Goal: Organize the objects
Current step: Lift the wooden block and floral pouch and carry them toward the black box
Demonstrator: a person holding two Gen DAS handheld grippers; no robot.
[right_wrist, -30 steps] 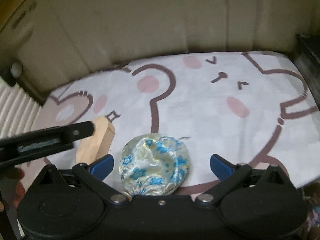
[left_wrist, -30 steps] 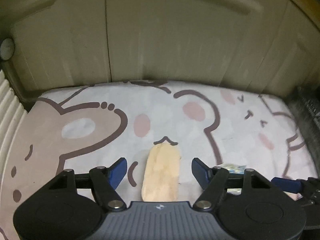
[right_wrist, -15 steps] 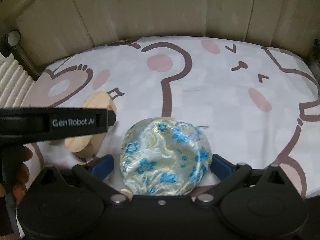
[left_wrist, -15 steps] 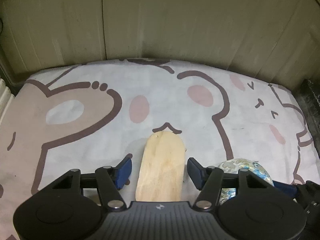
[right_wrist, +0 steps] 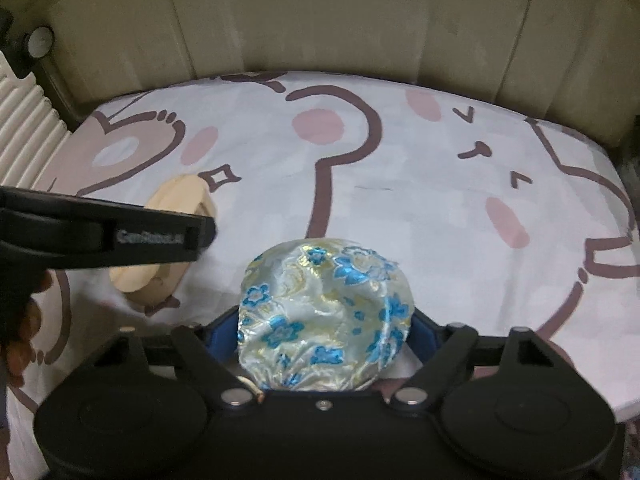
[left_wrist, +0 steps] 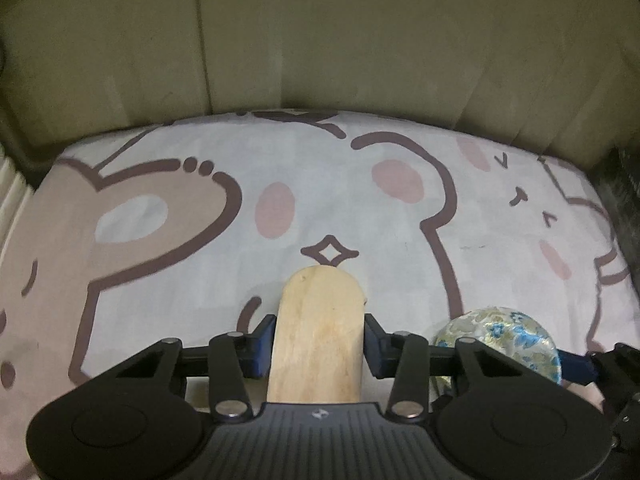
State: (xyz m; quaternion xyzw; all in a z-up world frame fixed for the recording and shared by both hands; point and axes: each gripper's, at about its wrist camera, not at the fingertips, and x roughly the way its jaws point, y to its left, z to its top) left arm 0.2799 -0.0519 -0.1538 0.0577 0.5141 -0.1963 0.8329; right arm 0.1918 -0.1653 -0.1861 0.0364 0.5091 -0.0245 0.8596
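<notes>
A flat oval wooden piece [left_wrist: 318, 332] lies on the cartoon-print cloth [left_wrist: 320, 184]. My left gripper [left_wrist: 319, 346] is shut on the wooden piece, its blue pads against both long sides. The wooden piece also shows in the right wrist view [right_wrist: 176, 216], partly behind the left gripper's black body [right_wrist: 100, 236]. A round silk pouch with blue flowers [right_wrist: 324, 316] sits between the blue pads of my right gripper [right_wrist: 324, 336], which is shut on it. The pouch shows at the lower right of the left wrist view [left_wrist: 504, 340].
A beige padded wall [left_wrist: 320, 40] stands along the cloth's far edge. A white ribbed radiator [right_wrist: 24, 128] is at the left. A dark object [left_wrist: 624, 200] borders the cloth on the right. A hand [right_wrist: 20, 320] holds the left gripper.
Both grippers went from wide open to closed: the left on the wooden piece, the right on the pouch. Both moved forward over their objects.
</notes>
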